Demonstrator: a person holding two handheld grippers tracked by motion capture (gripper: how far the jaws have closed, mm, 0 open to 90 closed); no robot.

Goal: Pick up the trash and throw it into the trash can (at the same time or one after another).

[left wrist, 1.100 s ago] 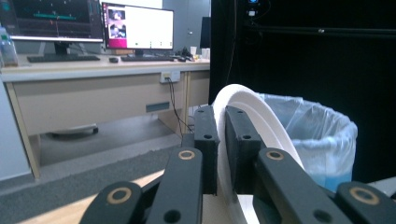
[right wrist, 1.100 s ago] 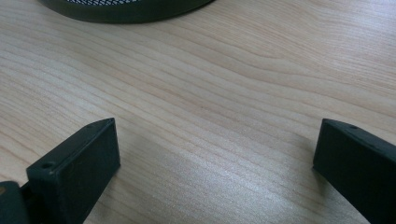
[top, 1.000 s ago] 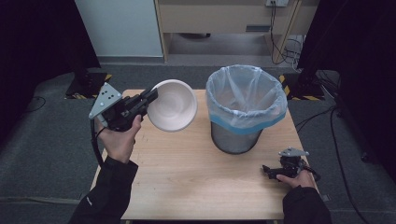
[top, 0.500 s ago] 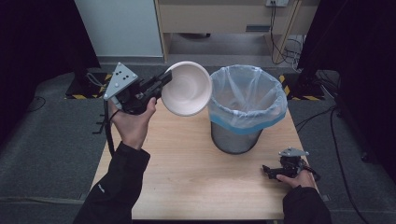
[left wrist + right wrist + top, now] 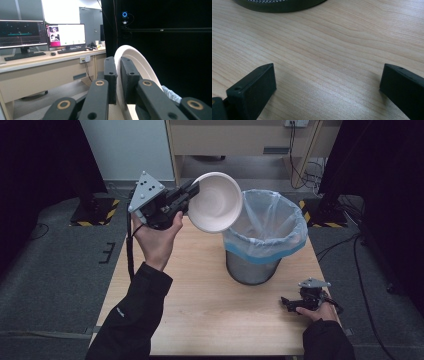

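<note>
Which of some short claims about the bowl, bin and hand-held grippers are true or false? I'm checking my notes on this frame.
1. The left hand-held gripper is shut on the bowl rim. True.
2. The bowl lies flat on the table. False: it is held up, tilted, beside the bin.
3. The bin has a blue liner. True.
4. The right hand-held gripper holds a cup. False: its jaws stand open with nothing between them, low over the table.
5. The bowl holds food. False: it looks empty.
</note>
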